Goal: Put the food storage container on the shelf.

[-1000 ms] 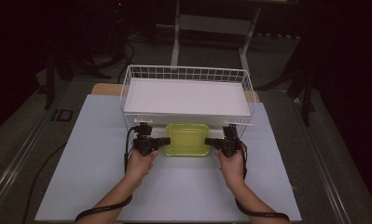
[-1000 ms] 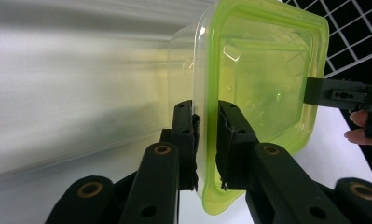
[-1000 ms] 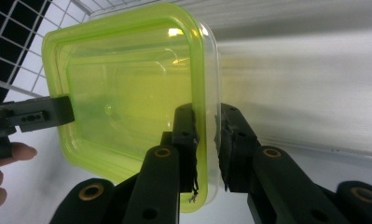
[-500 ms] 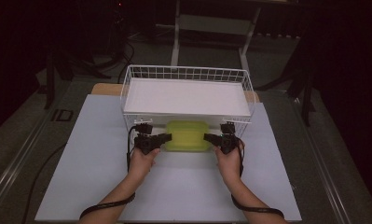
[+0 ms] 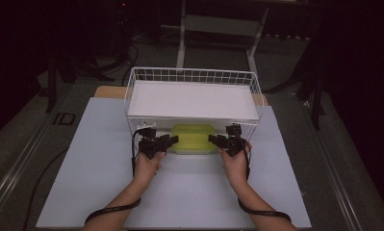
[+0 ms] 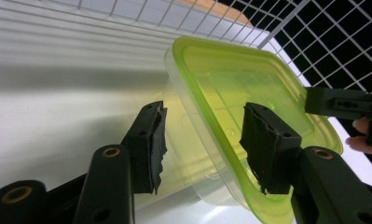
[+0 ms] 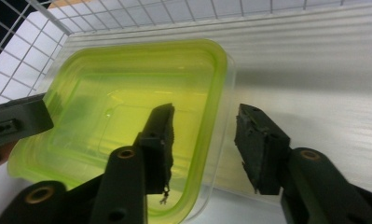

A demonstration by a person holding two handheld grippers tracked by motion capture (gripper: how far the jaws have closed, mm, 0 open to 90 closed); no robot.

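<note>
Item: lidded green container (image 5: 193, 138), resting under the wire basket (image 5: 255, 96), between both grippers. Left gripper (image 5: 170, 140) and right gripper (image 5: 212, 139) fingers just opening, released astride its rim. Step: release. Next: withdraw clear.

— What do we have carrying everything?
— We see a pale blue-grey counter (image 5: 98, 159). A white wire basket (image 5: 132, 96) stands at its far side.
— And just in front of that?
— A lime-lidded clear container (image 5: 193, 138), under the basket's front edge.
</note>
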